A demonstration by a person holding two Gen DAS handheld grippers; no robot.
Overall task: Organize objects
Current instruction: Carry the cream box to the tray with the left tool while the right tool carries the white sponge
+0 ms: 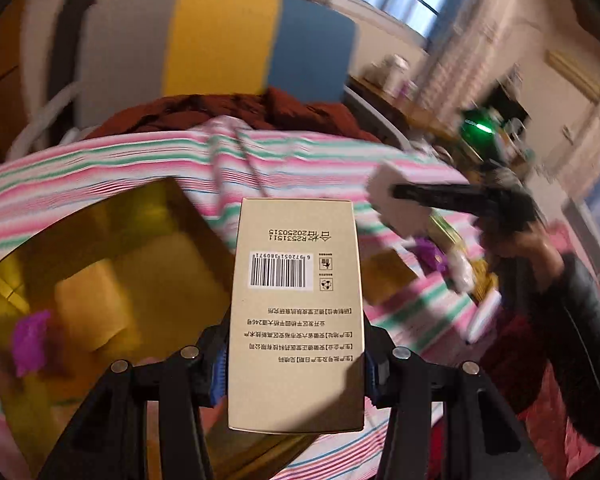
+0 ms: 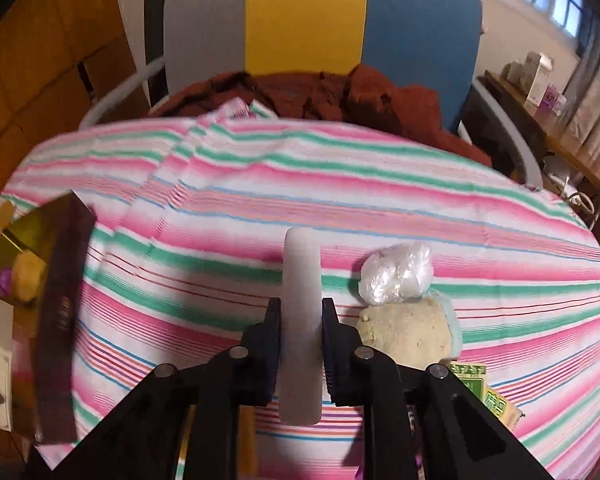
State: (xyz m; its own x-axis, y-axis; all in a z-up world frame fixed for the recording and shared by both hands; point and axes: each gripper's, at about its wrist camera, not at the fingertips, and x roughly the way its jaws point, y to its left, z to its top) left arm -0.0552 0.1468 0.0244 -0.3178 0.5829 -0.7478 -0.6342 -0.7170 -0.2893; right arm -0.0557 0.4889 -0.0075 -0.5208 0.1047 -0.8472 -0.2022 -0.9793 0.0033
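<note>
Both wrist views angled down, close, sharing striped cloth (image 2: 340,184)

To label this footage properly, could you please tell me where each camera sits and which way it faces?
Left wrist: on the left claw, looking down at its tan box and a gold box; the right hand shows.
Right wrist: on the right claw, looking down along its white bar; only claw shows.
Shared: striped cloth, gold box.

Tan barcoded carton (image 1: 296,312) held upright, white bar (image 2: 301,320) gripped lengthwise
</note>
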